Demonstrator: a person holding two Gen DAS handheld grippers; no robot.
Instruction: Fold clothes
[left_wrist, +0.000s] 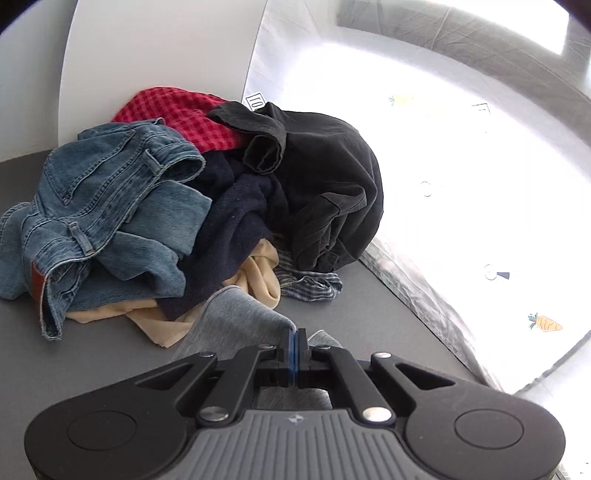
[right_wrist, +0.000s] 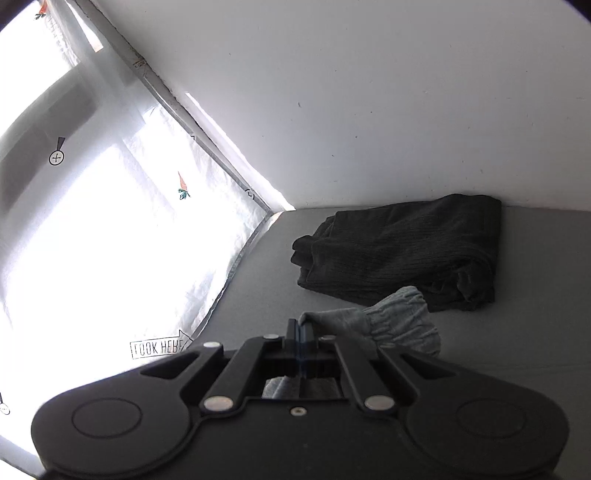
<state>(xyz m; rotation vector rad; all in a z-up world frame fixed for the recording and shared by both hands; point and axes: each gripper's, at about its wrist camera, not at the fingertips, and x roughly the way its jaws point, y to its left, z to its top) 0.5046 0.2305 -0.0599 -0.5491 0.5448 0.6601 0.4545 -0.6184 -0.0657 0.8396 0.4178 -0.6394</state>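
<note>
My left gripper (left_wrist: 294, 338) is shut on a fold of a light grey garment (left_wrist: 232, 321) that rises from the grey surface just in front of it. Behind lies a heap of unfolded clothes: blue jeans (left_wrist: 107, 206), a red checked shirt (left_wrist: 184, 114), a black garment (left_wrist: 325, 177), a navy knit (left_wrist: 229, 236), a beige piece (left_wrist: 258, 273) and a plaid piece (left_wrist: 310, 284). My right gripper (right_wrist: 301, 325) is shut on the same grey garment's gathered elastic edge (right_wrist: 399, 321). A folded dark ribbed garment (right_wrist: 402, 251) lies beyond it by the wall.
The grey surface (left_wrist: 362, 314) is bordered by a bright white curtain with carrot prints (left_wrist: 546, 323) on the right of the left wrist view. In the right wrist view that curtain (right_wrist: 110, 240) stands at the left and a white wall (right_wrist: 369, 92) behind.
</note>
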